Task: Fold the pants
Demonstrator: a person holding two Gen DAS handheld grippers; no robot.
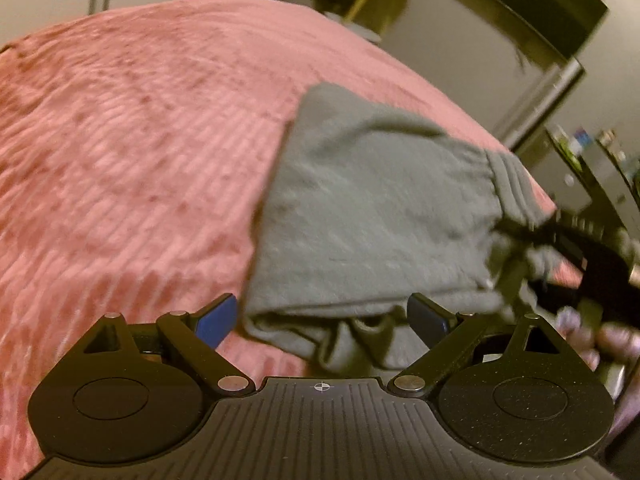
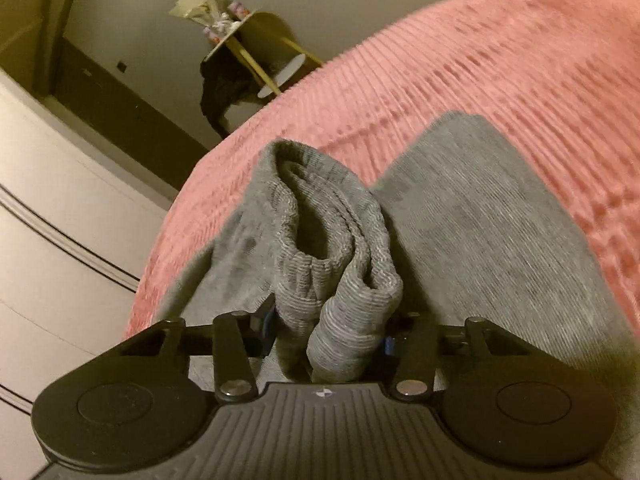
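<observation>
1. Covering the bed, a pink ribbed bedspread (image 1: pixel 140 140) gives a broad, soft folding surface.
2. The grey pants (image 1: pixel 360 208) lie partly folded near its right edge, cuffs bunched upward.
3. The right hand-held gripper (image 2: pixel 328 332) clenches the ribbed cuffs (image 2: pixel 340 280), likely carrying them over.
4. The left hand-held gripper (image 1: pixel 320 316) is spread wide, straddling the near fold, gripping nothing.

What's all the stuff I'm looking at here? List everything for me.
pants: one, grey, lying partly folded on the bedspread, ribbed end bunched up
bedspread: one, pink, ribbed, under the pants
side table: one, yellow-legged, by the far wall, small items on top
dark cloth: one, black, hanging off the side table
left tool: one, black with blue pads, open at the pants' near edge
right tool: one, black, shut on the pants' ribbed end
</observation>
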